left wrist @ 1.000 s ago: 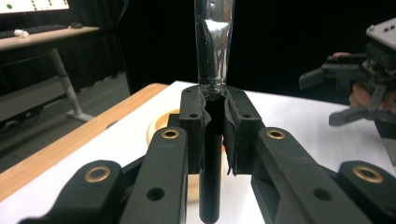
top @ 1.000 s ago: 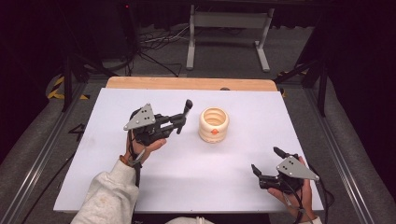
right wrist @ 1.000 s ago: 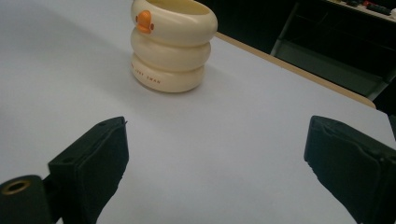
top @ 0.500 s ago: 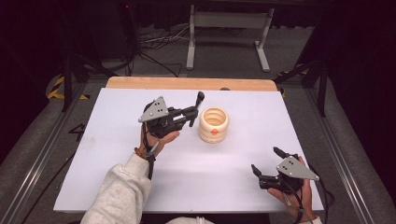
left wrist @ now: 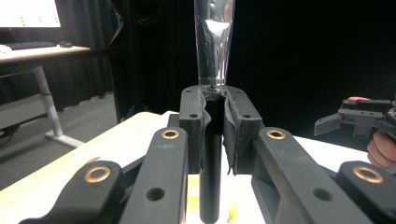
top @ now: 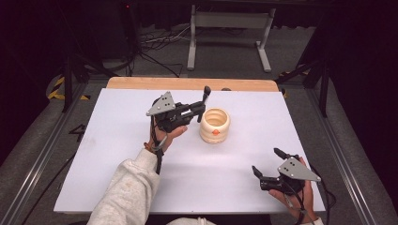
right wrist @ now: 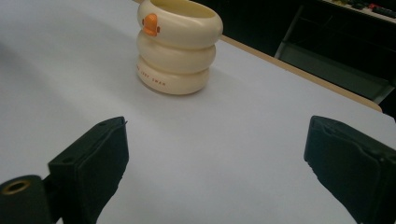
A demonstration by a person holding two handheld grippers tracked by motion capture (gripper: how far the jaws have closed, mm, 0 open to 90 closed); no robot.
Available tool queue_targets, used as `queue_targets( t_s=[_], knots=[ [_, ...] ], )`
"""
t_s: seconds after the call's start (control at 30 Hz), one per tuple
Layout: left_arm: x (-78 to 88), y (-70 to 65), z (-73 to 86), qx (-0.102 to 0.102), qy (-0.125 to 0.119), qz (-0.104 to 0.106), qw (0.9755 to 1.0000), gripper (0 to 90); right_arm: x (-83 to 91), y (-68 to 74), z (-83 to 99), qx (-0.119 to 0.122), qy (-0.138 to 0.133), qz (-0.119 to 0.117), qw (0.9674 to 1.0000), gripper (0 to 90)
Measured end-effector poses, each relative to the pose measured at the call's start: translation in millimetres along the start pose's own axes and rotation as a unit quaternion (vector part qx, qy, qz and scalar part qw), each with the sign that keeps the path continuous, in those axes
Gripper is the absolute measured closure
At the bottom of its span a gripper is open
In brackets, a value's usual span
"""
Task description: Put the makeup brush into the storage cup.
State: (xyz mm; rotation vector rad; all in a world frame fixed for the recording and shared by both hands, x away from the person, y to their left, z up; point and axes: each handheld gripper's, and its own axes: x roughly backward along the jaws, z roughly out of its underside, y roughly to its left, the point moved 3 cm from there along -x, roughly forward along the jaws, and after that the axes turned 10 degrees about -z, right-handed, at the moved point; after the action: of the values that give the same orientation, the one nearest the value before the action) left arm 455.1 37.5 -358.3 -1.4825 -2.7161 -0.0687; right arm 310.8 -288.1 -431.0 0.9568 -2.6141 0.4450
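Forearm in a pale sleeve [top: 123, 187] reached up from the bottom edge, the left hand [top: 166, 133] raised above the white tabletop [top: 108, 154] and holding the left tool [top: 202, 104] level, pointed to the right. Its jaws were pressed together on one dark, upright tube [left wrist: 211, 140] with a shiny upper part, just left of one cream ribbed cup [top: 214, 125] bearing an orange duck bill. That cup stood near the tabletop's middle. The right hand [top: 293, 194] rested low at the near right corner, well apart from the cup, its right tool [top: 267, 161] spread wide and empty.
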Motion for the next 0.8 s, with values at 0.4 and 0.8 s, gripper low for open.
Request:
queue_targets(
  t_s=[0.4, 0.8],
  knots=[
    [-24.2, -1.5, 0.8, 0.005, -0.001, 0.005, 1.0000, 79.4, 0.6, -0.3, -0.1, -0.001, -0.001, 0.000, 1.0000, 7.4],
    [-49.5, 2.8, 12.6, 0.014, 0.003, 0.011, 0.9998, 79.4, 0.4, 0.1, 0.0, -0.002, -0.002, -0.002, 1.0000, 7.4]
  ],
)
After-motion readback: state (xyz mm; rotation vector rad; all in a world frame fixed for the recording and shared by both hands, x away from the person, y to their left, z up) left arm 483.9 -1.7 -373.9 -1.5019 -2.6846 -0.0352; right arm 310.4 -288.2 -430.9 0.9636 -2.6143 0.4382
